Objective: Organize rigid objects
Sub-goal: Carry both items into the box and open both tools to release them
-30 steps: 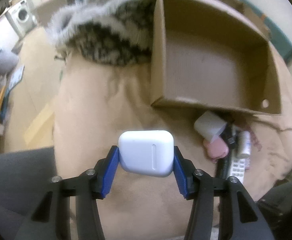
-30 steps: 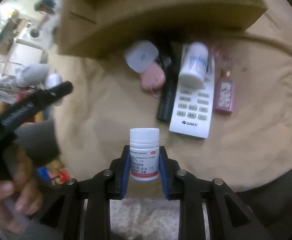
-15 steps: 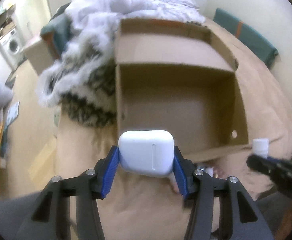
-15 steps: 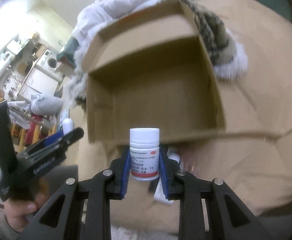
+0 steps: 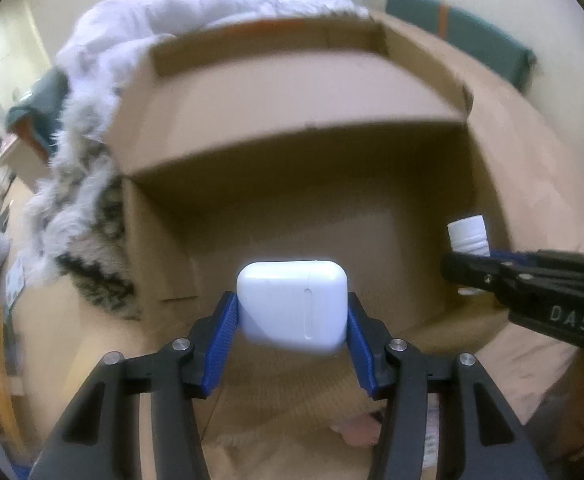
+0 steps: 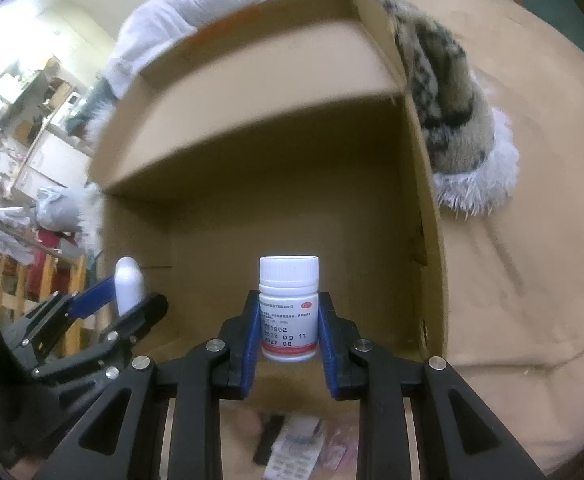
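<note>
Change since a second ago: both grippers have swung from above the loose items on the tan bedcover to the mouth of the cardboard box point(image 5: 292, 184), which now fills the space ahead of each pair of fingers; both loads are unchanged in their grip.
Step in hand: carrying two picked items to the box, by my reading; neither has been let go.
Left gripper point(image 5: 292, 336): moderately spread, its blue pads pressed on both sides of the white earbud case point(image 5: 293, 306), which hangs just past the near box edge with the box floor ahead of it.
Right gripper point(image 6: 290, 330): narrow, clamped on the labelled waist of the white pill bottle point(image 6: 289, 308), cap pointing away from the fingers, box interior directly ahead.
Spacing: right gripper comes in from the right of the left one, near but not touching.
Left behind: a remote control point(image 6: 292, 456) and small items lie below the right fingers, outside the box, blurred.
Next move calls for: lowering each load toward the box floor, then spreading the fingers, keeping the two tools from bumping.
</note>
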The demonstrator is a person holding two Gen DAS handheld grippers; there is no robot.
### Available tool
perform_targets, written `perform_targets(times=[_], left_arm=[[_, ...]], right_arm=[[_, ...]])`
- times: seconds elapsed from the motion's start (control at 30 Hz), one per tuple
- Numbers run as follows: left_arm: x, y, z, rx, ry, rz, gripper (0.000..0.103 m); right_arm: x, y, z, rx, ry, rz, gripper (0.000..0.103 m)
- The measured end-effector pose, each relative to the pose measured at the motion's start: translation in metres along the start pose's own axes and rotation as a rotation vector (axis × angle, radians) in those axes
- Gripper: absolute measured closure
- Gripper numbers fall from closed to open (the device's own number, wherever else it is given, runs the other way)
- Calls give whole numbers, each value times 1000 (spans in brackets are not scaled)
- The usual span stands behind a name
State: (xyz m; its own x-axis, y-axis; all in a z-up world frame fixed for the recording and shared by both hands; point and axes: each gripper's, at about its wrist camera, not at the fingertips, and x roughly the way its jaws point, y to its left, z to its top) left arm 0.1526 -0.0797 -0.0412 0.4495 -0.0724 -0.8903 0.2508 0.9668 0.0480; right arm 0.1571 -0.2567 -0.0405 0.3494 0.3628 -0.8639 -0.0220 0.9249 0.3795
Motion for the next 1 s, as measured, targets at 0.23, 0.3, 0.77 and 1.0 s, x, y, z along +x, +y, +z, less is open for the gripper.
perform_targets(times=[0.23,0.3,0.77,1.0], left_arm=[[38,3,-4,-61,52,-11,54],[40,2,-4,-49,51,3,54],[53,-1,-2,-42,76,38,54],[50,-7,-3,-39,57,50,54]], right_arm=[[37,-9,-9,20,77,-45,75],[44,-7,-7,-4,91,-73,75],[67,-10,1,39,144,-79,75],[60,-17,1,55,130,-78,75]])
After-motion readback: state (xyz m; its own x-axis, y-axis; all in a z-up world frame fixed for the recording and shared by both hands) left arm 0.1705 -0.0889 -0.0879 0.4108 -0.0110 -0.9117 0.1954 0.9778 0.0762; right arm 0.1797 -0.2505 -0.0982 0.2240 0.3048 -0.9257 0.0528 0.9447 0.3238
